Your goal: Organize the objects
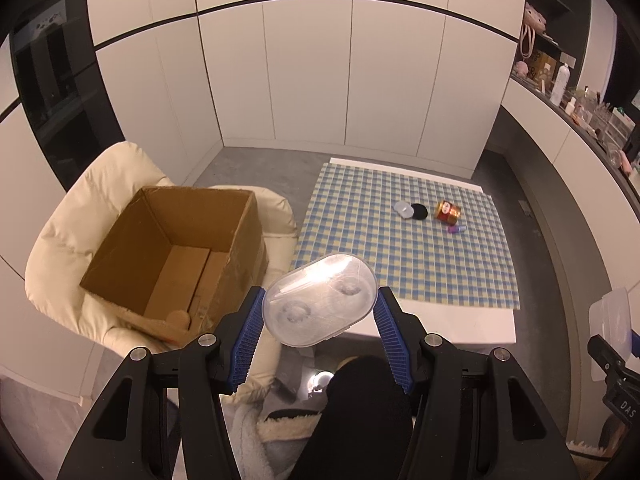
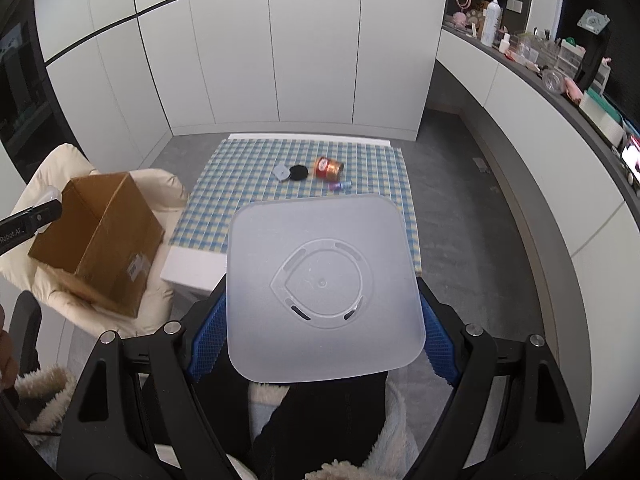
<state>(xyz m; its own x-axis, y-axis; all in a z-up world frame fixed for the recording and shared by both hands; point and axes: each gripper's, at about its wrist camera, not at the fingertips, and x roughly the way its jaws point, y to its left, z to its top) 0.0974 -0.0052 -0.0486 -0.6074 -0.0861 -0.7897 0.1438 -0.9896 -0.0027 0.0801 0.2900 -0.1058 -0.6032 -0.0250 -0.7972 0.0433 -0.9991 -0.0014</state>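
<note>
Left wrist view: the left gripper (image 1: 320, 306) clamps a clear oval plastic case (image 1: 320, 300) between its blue ribbed pads (image 1: 248, 334), held in the air above the near edge of a low white table (image 1: 452, 322). To the left, an open, nearly empty cardboard box (image 1: 176, 252) sits on a cream cushioned chair (image 1: 64, 240). On the table's blue checked cloth (image 1: 400, 248), well apart from the gripper, lie a small clear lid (image 1: 403, 209), a black round disc (image 1: 419, 211) touching it, a tipped red and gold can (image 1: 448, 212) and a small purple item (image 1: 456, 230).

Right wrist view: the right gripper (image 2: 324, 328) holds a frosted square plastic lid (image 2: 324, 284), its pads pressed on both side edges. The lid hides the cloth's near part. The box stands left; the small items lie beyond the lid.
</note>
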